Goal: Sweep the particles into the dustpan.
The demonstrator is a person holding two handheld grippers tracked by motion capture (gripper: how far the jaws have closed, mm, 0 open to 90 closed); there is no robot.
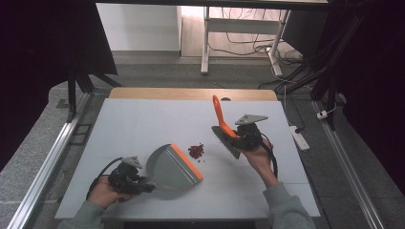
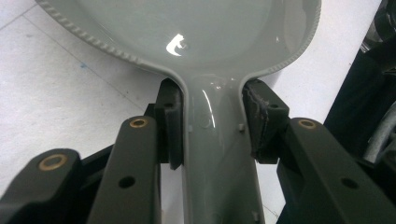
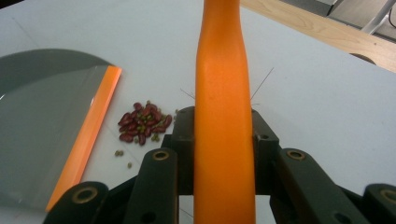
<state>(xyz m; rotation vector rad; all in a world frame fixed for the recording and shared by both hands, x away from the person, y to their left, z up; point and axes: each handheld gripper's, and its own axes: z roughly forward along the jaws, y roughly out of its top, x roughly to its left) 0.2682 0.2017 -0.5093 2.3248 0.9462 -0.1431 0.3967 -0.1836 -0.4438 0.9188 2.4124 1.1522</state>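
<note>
Left gripper [image 1: 143,183] clamps dustpan [image 1: 172,167] handle, orange lip facing beans [image 1: 196,150]; pan holds nothing. Right gripper [image 1: 232,135] clamps brush [image 1: 224,125], orange handle pointing up and away

The right gripper [image 3: 224,140] has its two black jaws closed on an orange handle [image 3: 223,93], which runs straight up from six o'clock to twelve through the middle of the view. At about nine o'clock of the grip lies a small heap of dark red beans [image 3: 144,125] on the white table [image 3: 322,107], with a few small green ones scattered around it. Further toward nine o'clock sits a grey dustpan [image 3: 42,135], its orange lip [image 3: 88,140] facing the beans and just apart from them. A wooden edge [image 3: 327,32] crosses at one o'clock.
</note>
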